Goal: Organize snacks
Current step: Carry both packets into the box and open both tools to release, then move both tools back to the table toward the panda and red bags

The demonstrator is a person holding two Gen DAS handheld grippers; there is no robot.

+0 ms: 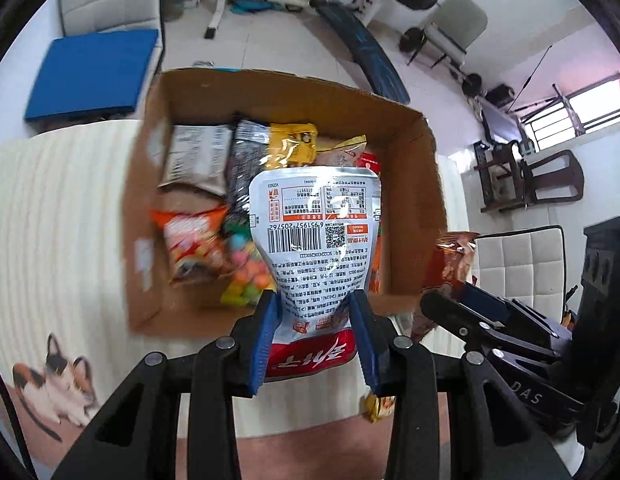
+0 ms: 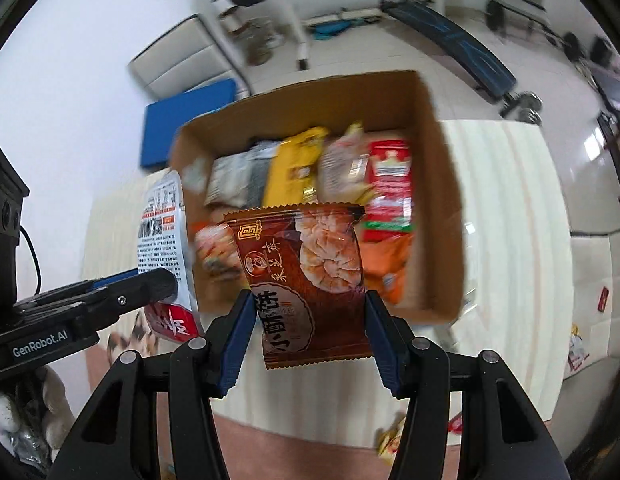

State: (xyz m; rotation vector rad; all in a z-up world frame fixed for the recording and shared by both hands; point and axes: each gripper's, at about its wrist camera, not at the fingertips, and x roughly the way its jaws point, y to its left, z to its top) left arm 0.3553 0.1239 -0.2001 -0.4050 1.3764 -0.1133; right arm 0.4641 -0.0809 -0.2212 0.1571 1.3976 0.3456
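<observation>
My left gripper (image 1: 316, 304) is shut on a silver and red snack pouch (image 1: 314, 232) with a barcode, held above the near edge of an open cardboard box (image 1: 414, 184). My right gripper (image 2: 308, 304) is shut on a brown pastry packet (image 2: 310, 272), held over the box (image 2: 442, 200) near its front wall. The box holds several snack packets: yellow (image 2: 294, 168), red (image 2: 390, 180), grey (image 1: 198, 156), orange (image 1: 190, 240) and a bag of coloured candies (image 1: 246, 276). The right gripper and its packet show at the right of the left wrist view (image 1: 450, 264); the left gripper's pouch shows at the left of the right wrist view (image 2: 162, 232).
The box stands on a table with a cream striped cloth (image 1: 50, 220) printed with a cat (image 1: 58, 380). Small loose snack packets lie on the cloth near me (image 1: 378, 406) (image 2: 390, 440) and at the far right (image 2: 578, 348). Chairs, a blue mat (image 1: 94, 72) and gym gear stand behind.
</observation>
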